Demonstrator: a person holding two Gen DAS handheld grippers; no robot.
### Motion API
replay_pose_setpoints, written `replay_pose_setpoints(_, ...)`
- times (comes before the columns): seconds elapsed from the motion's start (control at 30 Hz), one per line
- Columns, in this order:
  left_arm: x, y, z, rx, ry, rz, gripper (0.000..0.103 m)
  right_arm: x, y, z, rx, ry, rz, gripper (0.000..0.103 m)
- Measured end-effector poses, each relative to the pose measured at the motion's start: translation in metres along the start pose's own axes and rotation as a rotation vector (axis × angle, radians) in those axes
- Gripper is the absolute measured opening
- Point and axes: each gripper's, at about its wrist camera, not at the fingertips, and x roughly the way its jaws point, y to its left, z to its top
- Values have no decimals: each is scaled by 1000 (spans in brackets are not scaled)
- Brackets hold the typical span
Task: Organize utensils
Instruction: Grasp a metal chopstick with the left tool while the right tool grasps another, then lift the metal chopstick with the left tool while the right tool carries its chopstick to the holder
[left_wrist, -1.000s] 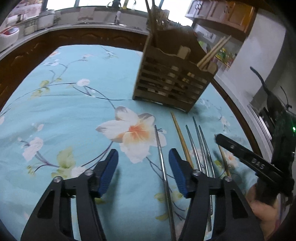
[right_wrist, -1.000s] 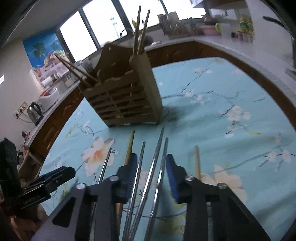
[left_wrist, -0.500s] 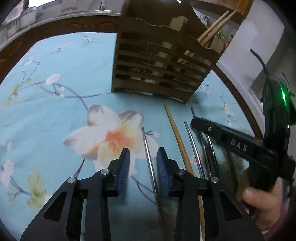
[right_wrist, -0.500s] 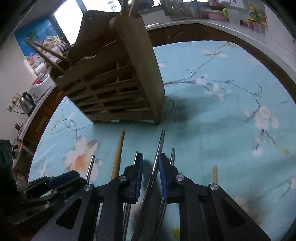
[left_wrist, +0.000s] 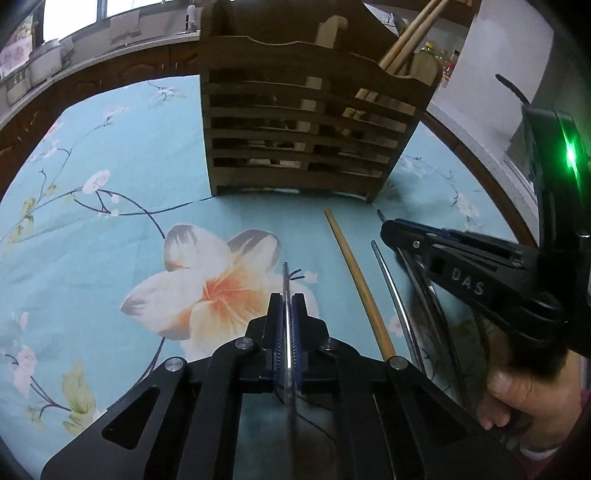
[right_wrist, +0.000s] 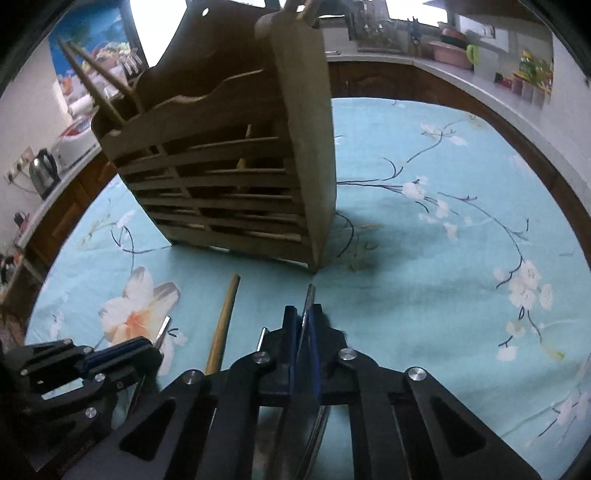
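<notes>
Left wrist view: left gripper clamped on a metal chopstick lying on the floral tablecloth, in front of the wooden utensil holder. Right gripper pinches another metal chopstick near the holder's right corner. Bamboo chopstick lies between them.

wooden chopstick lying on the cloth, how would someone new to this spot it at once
Find the slatted wooden utensil holder standing on the blue floral tablecloth. Just in front of it lies a row of thin sticks. The wooden chopstick is the only tan, thicker one; its neighbours are shiny metal.
</notes>
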Motion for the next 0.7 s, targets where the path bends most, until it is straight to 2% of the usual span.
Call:
replay_pose_setpoints(0.33, -60, 16, -1, -76, -101, -92, 4, -54, -6, 0, 85, -82, 119, 5)
replay_pose_setpoints(0.5, -101, 20, 0, -94, -179, -135, 4, -98, -7, -2, 91, -161, 170, 5)
replay_pose_setpoints(0.7, -141, 21, 0, -92, -261, -160, 4, -144, 3, 1, 81, -254, 185, 5)
